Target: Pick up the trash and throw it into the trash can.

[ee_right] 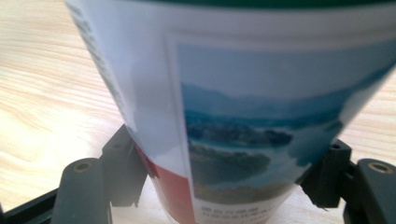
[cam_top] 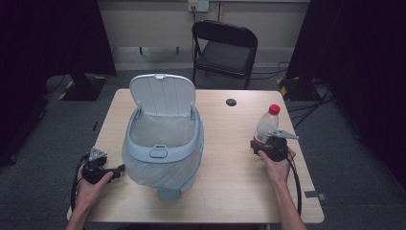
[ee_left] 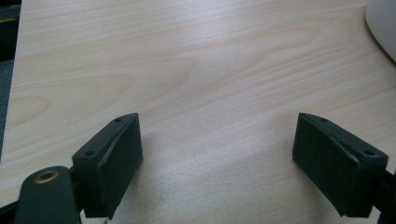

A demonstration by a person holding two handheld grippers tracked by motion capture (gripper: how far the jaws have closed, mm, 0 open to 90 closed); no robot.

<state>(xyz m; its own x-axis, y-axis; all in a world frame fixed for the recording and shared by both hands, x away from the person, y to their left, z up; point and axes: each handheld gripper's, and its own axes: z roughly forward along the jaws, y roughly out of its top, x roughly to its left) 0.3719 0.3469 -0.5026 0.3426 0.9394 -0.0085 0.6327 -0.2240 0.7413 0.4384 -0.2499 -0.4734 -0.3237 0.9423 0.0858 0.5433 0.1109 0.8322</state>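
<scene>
A clear plastic bottle [cam_top: 265, 127] with a red cap and a printed label [ee_right: 233, 116] stands slightly tilted on the right part of the wooden table [cam_top: 230, 139]. My right gripper [cam_top: 261, 143] is at its lower body, and in the right gripper view its two black pads sit against either side of the label, shut on the bottle [ee_right: 229, 172]. At the table's front left my left gripper [cam_top: 119, 168] rests low over the bare wood [ee_left: 187, 70], pointing towards the bin. It is open, with nothing between its jaws [ee_left: 217, 158].
A pale blue bin [cam_top: 163, 152] lined with a clear bag stands at the middle left of the table, its lid [cam_top: 162, 93] tipped up and back. Its curved edge [ee_left: 383, 28] shows in the left gripper view. A black folding chair [cam_top: 225, 48] stands behind the table. A dark round grommet [cam_top: 231, 102] sits near the far edge.
</scene>
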